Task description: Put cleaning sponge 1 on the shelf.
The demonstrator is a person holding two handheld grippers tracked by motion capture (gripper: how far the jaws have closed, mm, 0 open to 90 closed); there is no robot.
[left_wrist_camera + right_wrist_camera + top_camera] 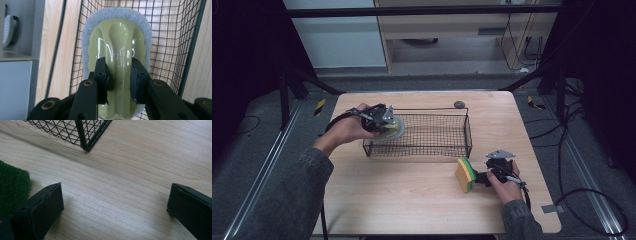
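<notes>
Two hand-held grippers, left (119, 80) clamping scrubber (117, 50), right (115, 207) spread.

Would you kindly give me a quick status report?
Left gripper shut on scrubber over wire basket. Right gripper open beside sponge. Nothing in the way.

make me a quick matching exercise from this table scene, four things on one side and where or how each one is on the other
Things:
1. scrubber
2. sponge
3. wire basket
4. right gripper

States:
A. jaws wide apart above bare wood
B. standing on edge on the table, in front of the basket's right end
C. clamped by its ridge between the left gripper jaws
D. black mesh, mid-table

Pairs: 1-C, 2-B, 3-D, 4-A
</notes>
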